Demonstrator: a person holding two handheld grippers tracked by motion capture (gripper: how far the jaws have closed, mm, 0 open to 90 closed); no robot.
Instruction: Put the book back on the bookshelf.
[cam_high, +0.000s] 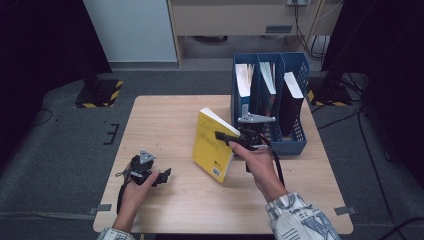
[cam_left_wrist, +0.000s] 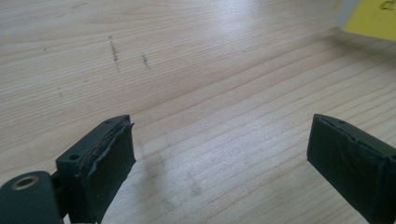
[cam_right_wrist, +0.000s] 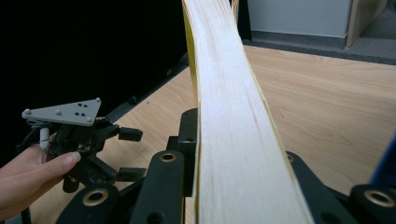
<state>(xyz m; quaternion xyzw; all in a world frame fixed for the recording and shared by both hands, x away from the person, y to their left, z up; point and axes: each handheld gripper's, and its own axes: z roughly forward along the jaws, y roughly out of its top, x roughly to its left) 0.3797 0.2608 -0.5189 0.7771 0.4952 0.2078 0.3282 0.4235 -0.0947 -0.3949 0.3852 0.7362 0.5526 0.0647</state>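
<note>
Two grippers, one yellow book held on edge beside a blue file rack

One yellow paperback is clamped in the right gripper and stands tilted on the wooden table, just left of a blue plastic rack at the table's right far side. In the right gripper view the black jaws close on both sides of the book's pale page block, which curves slightly as it rises away from the camera, with thin yellow cover edges on either side.

The left gripper rests low near the table's front left, held in the person's left hand; its jaws stand wide apart over bare wood, with nothing between them. In the left gripper view the rubbery black pads look worn and frayed at their edges.

The rack has three slots with slatted walls, and each already holds an upright book (two show pale page edges, one looks dark). Judging by the scene, the step in hand is carrying the book toward the rack. The next move likely calls for lifting it above the rack's near wall, turning it upright, and lowering it into a slot with room left.

The table is light, fine-grained wood with a matte surface and a few faint dark scuffs.
</note>
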